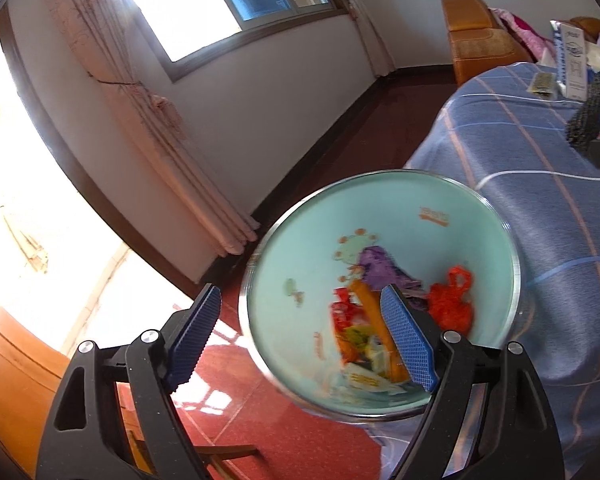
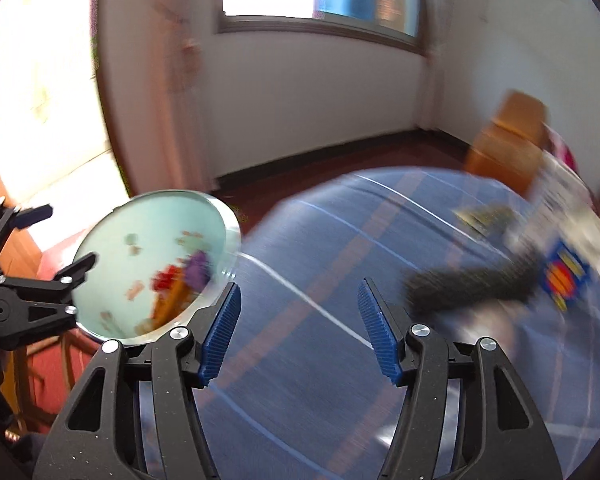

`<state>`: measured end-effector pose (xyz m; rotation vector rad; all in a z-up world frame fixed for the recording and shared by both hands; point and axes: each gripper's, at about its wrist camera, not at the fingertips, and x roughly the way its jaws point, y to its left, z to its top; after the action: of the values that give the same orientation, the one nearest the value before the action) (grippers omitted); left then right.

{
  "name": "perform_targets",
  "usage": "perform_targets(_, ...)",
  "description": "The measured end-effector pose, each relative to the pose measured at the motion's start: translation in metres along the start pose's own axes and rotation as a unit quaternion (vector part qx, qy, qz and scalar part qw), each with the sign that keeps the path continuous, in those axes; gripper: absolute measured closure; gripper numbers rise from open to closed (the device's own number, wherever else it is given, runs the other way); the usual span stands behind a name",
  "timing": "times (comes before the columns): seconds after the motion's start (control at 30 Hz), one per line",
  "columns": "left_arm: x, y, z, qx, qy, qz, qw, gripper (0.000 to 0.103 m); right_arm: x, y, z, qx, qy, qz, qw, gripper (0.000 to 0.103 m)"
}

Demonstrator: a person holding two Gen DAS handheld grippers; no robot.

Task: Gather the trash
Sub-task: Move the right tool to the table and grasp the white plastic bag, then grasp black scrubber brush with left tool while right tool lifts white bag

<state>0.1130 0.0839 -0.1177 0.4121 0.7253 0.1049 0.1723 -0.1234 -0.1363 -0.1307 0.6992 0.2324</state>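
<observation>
A pale green trash bin (image 1: pixel 300 248) with cartoon prints stands beside the table and holds several wrappers, among them a purple one (image 1: pixel 376 266) and an orange-red one (image 1: pixel 452 300). My left gripper (image 1: pixel 300 320) is open and empty, its right finger over the bin's mouth. In the right wrist view the bin (image 2: pixel 140 248) is at the left, with the left gripper (image 2: pixel 40 292) at its rim. My right gripper (image 2: pixel 298 332) is open and empty above the blue checked tablecloth (image 2: pixel 320 260). A dark object (image 2: pixel 472 284) and a blue-yellow packet (image 2: pixel 564 276) lie blurred on the table at the right.
On the table's far side are a white box (image 1: pixel 572 60), a small dark packet (image 1: pixel 542 82) and a dark knitted item (image 1: pixel 588 114). An orange sofa (image 1: pixel 480 36) stands behind. A curtain (image 1: pixel 140 100) and window are at the left, over red floor (image 1: pixel 260 420).
</observation>
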Motion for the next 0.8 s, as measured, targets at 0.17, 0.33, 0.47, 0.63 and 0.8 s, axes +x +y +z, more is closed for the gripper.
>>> perform_targets(0.17,-0.003,-0.020,-0.002,0.010,-0.004,-0.021,0.9997,0.020,-0.008,-0.072,-0.029,0.110,0.028,-0.072,0.991,0.042)
perform_targets(0.33,-0.007,-0.031,-0.002,0.016,-0.009,-0.035,0.9992,0.019,0.002,-0.105,-0.036,0.164,0.056,-0.082,0.981,0.042)
perform_targets(0.47,-0.010,-0.032,0.000,0.009,-0.010,-0.045,0.9989,0.019,0.016,-0.115,-0.039,0.179,0.092,-0.065,0.977,0.089)
perform_targets(0.63,-0.016,-0.035,0.012,-0.009,-0.020,-0.067,0.9975,0.019,-0.010,-0.124,-0.056,0.179,0.079,-0.062,0.979,0.096)
perform_targets(0.8,-0.029,-0.057,0.035,0.000,-0.041,-0.096,0.9946,0.019,-0.056,-0.163,-0.080,0.211,0.048,-0.097,0.971,0.096)
